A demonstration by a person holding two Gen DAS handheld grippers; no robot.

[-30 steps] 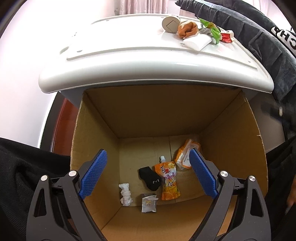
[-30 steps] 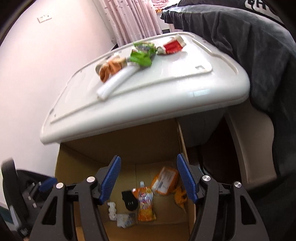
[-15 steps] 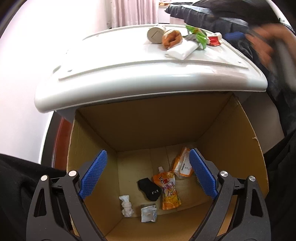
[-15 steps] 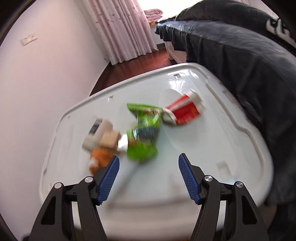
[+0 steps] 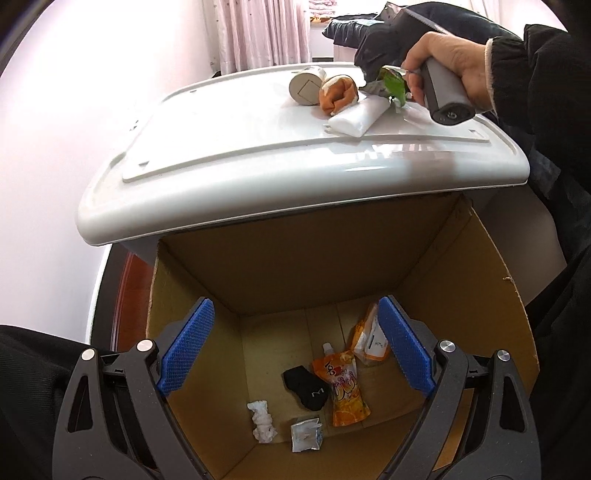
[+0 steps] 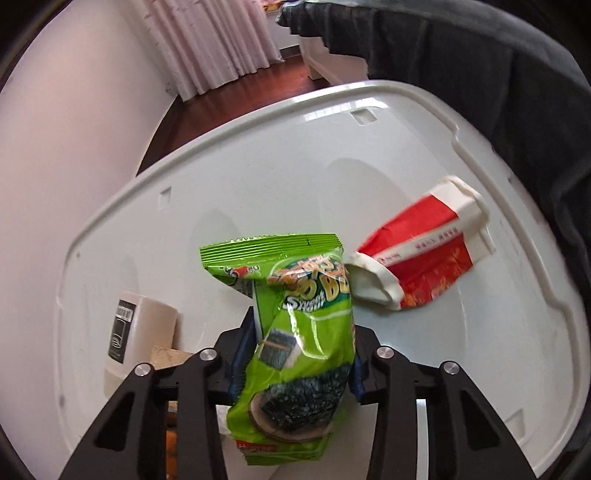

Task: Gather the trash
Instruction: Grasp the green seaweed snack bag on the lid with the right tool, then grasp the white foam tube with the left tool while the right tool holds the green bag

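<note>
A: How does the left gripper (image 5: 295, 347) stand?
B: Jaws wide apart, nothing between them, angled downward.
A: And the right gripper (image 6: 295, 354)?
B: Gripped by a hand (image 5: 448, 62), its jaws closing, their pads pressing a green packet (image 6: 299, 332).

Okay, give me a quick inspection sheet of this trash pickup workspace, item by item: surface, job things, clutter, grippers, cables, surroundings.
Surface: glossy white plastic lid, overhanging an open brown cardboard box.
Job's things: green foil snack bag between the right jaws; crushed red-and-white paper carton, beige cylindrical container, orange crumpled wrapper and white flat packet lie on the lid.
Clutter: nothing seen beyond trash already in the box: orange drink pouch, black sock-like piece, white tissue wad.
Grippers: left gripper open above the box, empty; right gripper closing on the snack bag.
Cables: nothing seen.
Surroundings: pink curtain, dark blanket.
</note>
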